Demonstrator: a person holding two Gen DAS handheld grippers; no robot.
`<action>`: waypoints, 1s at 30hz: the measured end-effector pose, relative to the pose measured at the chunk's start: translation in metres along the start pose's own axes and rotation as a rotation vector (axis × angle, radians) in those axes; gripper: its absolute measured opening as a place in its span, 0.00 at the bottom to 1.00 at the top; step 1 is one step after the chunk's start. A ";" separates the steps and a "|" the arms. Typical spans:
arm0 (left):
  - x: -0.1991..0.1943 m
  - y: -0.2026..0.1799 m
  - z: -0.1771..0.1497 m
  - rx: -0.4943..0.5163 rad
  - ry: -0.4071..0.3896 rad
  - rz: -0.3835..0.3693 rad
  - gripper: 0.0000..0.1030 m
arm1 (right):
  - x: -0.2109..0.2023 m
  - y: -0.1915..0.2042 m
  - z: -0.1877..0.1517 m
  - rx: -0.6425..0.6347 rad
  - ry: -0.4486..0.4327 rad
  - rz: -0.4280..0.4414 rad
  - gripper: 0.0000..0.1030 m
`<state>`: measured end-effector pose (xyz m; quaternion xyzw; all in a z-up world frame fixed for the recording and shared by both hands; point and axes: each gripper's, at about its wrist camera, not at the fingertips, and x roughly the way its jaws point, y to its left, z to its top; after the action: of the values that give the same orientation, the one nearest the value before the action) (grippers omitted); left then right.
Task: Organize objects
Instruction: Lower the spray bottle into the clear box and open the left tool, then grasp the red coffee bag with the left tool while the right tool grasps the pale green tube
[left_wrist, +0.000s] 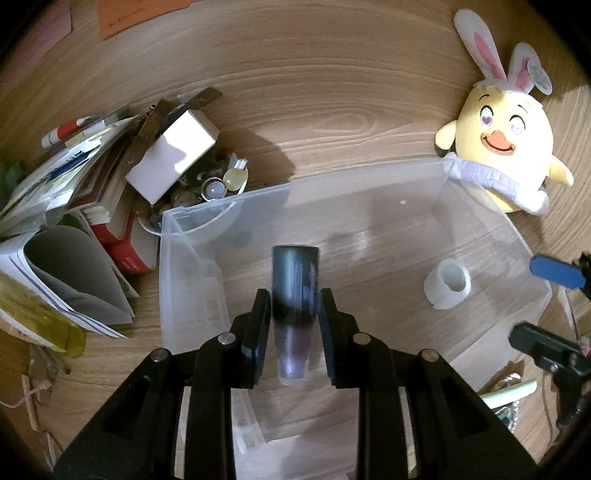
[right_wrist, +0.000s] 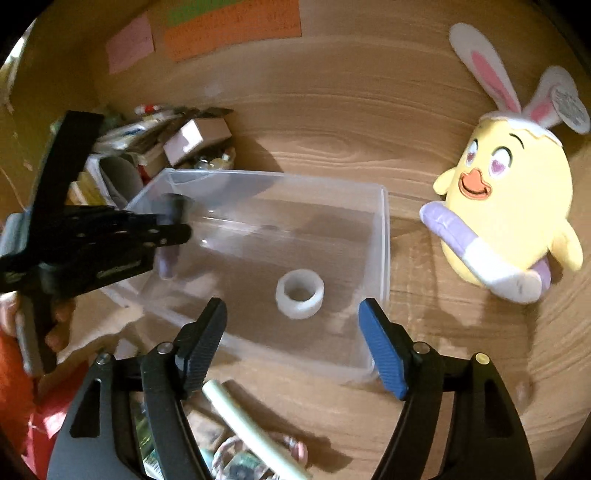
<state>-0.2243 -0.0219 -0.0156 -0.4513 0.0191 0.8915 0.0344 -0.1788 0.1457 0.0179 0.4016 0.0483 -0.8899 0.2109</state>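
Note:
A clear plastic bin (left_wrist: 491, 229) (right_wrist: 382, 236) stands on the wooden desk. On its floor lies a white tape roll (left_wrist: 447, 283) (right_wrist: 300, 294). My left gripper (left_wrist: 294, 328) (right_wrist: 177, 223) is shut on a small bottle (left_wrist: 295, 280) with a dark cap and a clear purplish body, held over the bin's left part. My right gripper (right_wrist: 293, 336) hangs open just before the bin's near wall, with nothing between its fingers; its fingertips (left_wrist: 554, 275) show at the right edge of the left wrist view.
A yellow chick plush with rabbit ears (left_wrist: 506, 147) (right_wrist: 513, 206) lies right of the bin. Books, a white box (left_wrist: 173, 155) and small clutter pile up at the left. A pale tube (right_wrist: 255, 432) and trinkets lie near the front edge.

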 end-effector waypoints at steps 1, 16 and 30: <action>-0.002 0.000 0.000 -0.002 -0.003 -0.005 0.26 | -0.003 0.000 -0.002 0.000 -0.004 0.002 0.69; -0.102 0.010 -0.024 -0.010 -0.201 0.002 0.79 | -0.024 0.014 -0.029 -0.054 -0.017 -0.017 0.69; -0.132 0.026 -0.111 -0.023 -0.142 0.044 0.91 | -0.020 0.021 -0.054 -0.062 0.031 -0.025 0.69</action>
<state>-0.0596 -0.0606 0.0255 -0.3868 0.0163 0.9220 0.0109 -0.1211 0.1472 -0.0023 0.4080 0.0842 -0.8842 0.2112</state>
